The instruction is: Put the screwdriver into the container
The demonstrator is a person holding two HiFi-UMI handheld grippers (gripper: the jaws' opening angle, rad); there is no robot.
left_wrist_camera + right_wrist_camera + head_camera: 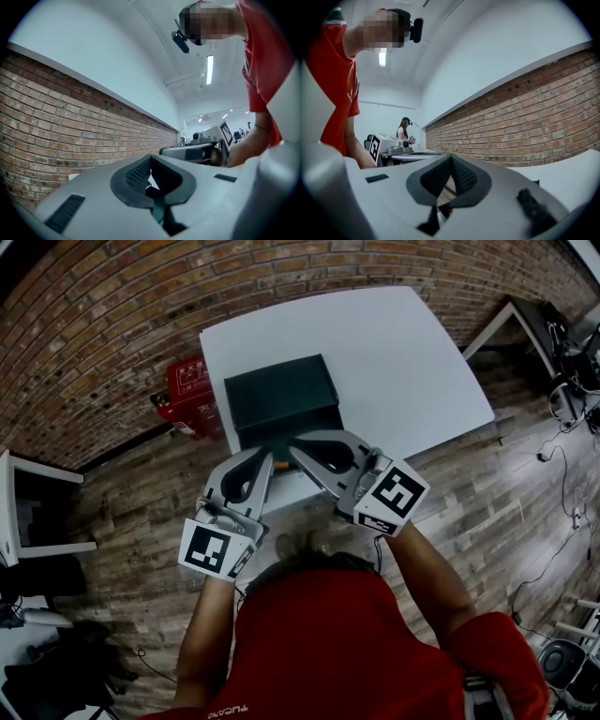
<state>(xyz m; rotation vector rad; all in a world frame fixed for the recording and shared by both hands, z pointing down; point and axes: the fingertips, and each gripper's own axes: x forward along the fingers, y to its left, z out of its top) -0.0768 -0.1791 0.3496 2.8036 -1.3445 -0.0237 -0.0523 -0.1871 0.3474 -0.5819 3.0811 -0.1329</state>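
A dark box-shaped container (pixel 281 395) stands on the white table (pixel 394 362), near its front left corner. Just in front of it a small orange piece, probably the screwdriver (pixel 281 465), shows between the two grippers; most of it is hidden. My left gripper (pixel 267 457) and right gripper (pixel 295 448) hover side by side over the table's near edge, tips pointing inward. In the left gripper view the pads (pixel 140 174) meet at their tips with nothing between them. The right gripper view shows its pads (pixel 461 176) closed the same way, empty.
A red box (pixel 190 390) sits on the wooden floor left of the table, against the brick wall. A white shelf (pixel 28 512) stands at far left; cables and equipment (pixel 567 390) lie at right. Another person (pixel 404 129) stands far off.
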